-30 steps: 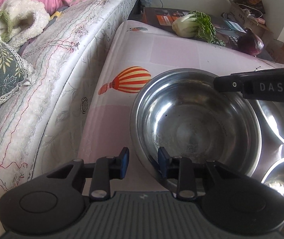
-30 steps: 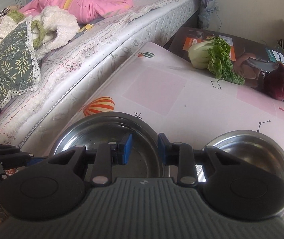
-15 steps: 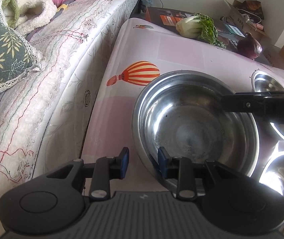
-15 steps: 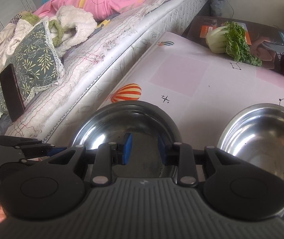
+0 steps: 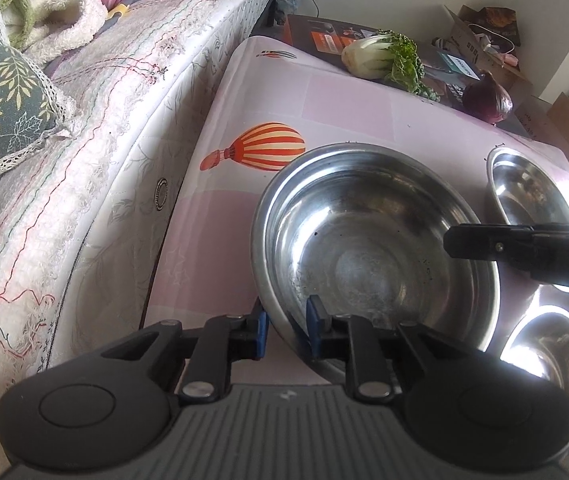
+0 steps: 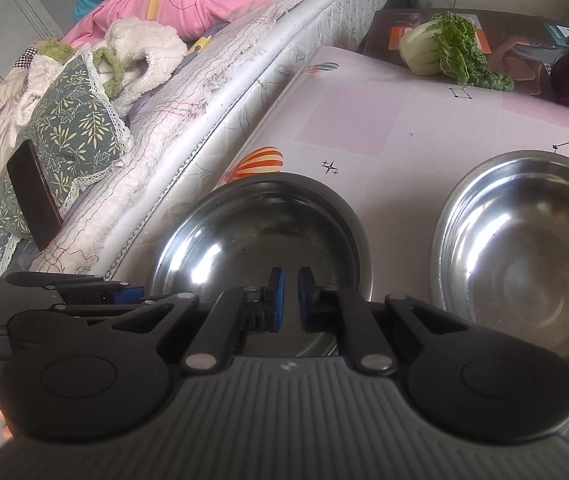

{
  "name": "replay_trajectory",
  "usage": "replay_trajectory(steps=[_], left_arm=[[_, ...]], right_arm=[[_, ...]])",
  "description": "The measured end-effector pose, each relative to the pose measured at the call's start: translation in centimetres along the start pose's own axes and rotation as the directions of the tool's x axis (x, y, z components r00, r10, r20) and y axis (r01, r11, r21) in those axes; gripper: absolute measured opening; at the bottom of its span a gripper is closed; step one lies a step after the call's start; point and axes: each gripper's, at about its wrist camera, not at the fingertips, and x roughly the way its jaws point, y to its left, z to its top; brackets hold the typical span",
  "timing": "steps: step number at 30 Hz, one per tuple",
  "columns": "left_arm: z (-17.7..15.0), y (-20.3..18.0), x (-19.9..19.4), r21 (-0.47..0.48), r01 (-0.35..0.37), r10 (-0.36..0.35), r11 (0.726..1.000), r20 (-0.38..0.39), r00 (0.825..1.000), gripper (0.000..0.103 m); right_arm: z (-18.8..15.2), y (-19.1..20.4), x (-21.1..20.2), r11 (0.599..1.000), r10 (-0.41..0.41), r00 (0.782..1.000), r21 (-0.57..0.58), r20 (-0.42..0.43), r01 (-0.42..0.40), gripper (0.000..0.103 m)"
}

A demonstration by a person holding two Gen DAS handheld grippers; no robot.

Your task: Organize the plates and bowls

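Observation:
A large steel bowl (image 5: 376,248) stands on the pink table (image 5: 324,100). My left gripper (image 5: 286,326) straddles its near rim, one blue pad outside, one inside, jaws narrowed but not clearly clamped. In the right wrist view the same bowl (image 6: 260,228) lies under my right gripper (image 6: 289,294), whose blue pads are nearly together over the bowl with nothing between them. A second steel bowl (image 6: 524,248) stands to its right. The left wrist view shows that bowl (image 5: 532,192) and a third (image 5: 552,356) at the right.
A mattress (image 5: 124,92) with pillows and blankets borders the table's left edge. A bok choy (image 5: 380,56) and a red onion (image 5: 486,98) lie at the far end by a dark box (image 6: 524,44). A phone (image 6: 34,196) leans on a pillow.
My left gripper's jaws have narrowed around the big bowl's near rim. My right gripper's jaws have closed to a small gap and it has shifted over the bowl.

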Motion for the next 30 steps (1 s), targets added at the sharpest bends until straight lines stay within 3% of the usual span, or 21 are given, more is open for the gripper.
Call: replay_trajectory(steps=[9,30], left_arm=[[-0.2,0.1,0.0,0.001,-0.013,0.013,1.0,0.001,1.0,0.02],[0.5,0.5,0.2,-0.021,-0.056,0.056,0.998,0.0,0.998,0.024]], right_arm=[[-0.4,-0.2,-1.4,0.999,-0.031,0.999,-0.009,0.02,0.031,0.006],[-0.4,-4.2,-0.8,0.974,-0.013,1.0,0.224,-0.026,0.018,0.022]])
